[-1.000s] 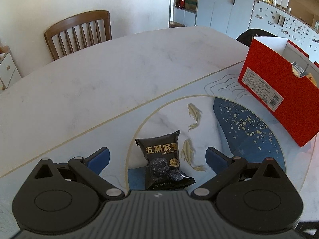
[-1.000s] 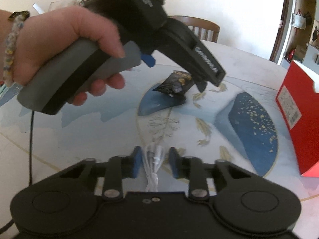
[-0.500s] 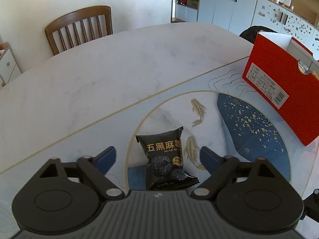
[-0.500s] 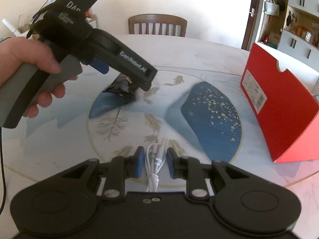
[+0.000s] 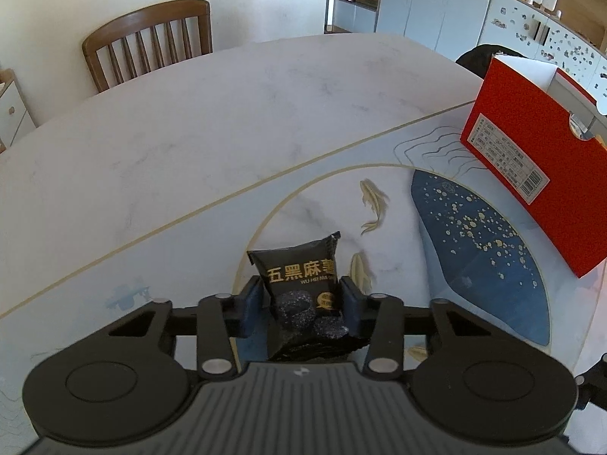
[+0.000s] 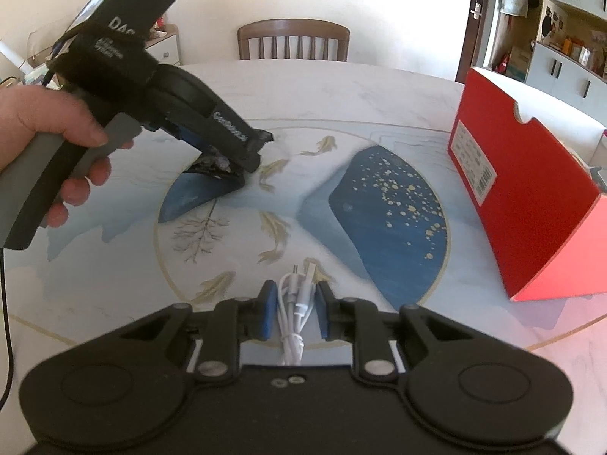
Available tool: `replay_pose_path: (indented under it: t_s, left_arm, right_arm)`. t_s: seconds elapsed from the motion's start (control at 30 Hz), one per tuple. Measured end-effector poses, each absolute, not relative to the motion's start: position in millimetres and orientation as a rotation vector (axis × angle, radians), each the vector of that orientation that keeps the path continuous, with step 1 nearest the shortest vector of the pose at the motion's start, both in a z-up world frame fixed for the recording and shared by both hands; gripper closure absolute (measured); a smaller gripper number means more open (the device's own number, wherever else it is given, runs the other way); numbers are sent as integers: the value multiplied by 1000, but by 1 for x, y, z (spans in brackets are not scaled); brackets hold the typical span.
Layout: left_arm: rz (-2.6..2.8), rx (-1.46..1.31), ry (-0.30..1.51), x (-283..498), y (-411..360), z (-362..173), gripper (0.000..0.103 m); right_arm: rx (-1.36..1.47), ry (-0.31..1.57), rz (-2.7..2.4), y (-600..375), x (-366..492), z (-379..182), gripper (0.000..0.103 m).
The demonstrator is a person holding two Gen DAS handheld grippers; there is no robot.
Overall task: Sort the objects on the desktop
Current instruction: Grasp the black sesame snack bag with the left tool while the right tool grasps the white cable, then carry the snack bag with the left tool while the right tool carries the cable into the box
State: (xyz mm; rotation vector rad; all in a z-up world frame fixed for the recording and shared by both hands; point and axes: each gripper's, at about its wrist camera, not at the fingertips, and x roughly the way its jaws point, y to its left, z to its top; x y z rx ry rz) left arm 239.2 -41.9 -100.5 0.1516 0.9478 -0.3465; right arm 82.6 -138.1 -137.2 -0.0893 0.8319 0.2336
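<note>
A black snack packet (image 5: 301,284) with gold lettering lies on the table, and my left gripper (image 5: 301,297) is shut on its lower half, blue pads pressing both sides. In the right wrist view the left gripper (image 6: 242,151) is tilted down over the packet (image 6: 212,165), which it mostly hides. My right gripper (image 6: 292,309) is shut on a bundled white cable (image 6: 294,303), whose plugs stick out forward above the table. An open red box (image 5: 538,174) stands at the right; it also shows in the right wrist view (image 6: 519,197).
The round marble table (image 5: 189,144) has a printed blue and gold fish pattern (image 6: 387,208). A wooden chair (image 5: 148,41) stands at its far side. White cabinets (image 5: 436,0) line the back wall.
My left gripper's fingers closed from wide open onto the snack packet. My right gripper turned rightward with the cable, bringing the red box further into view.
</note>
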Motion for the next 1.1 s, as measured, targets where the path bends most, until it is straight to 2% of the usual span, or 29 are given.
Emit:
replay_pose_path:
  t_s: [0.33,1.1]
  left_arm:
    - [-365,140,951,228,-44,-95,69]
    - [-433,56,1017,161,-79,-67,69]
  right_arm:
    - [-69,828,205,-156,82,-132,83]
    - [30,788,168,-207,71,-106,83]
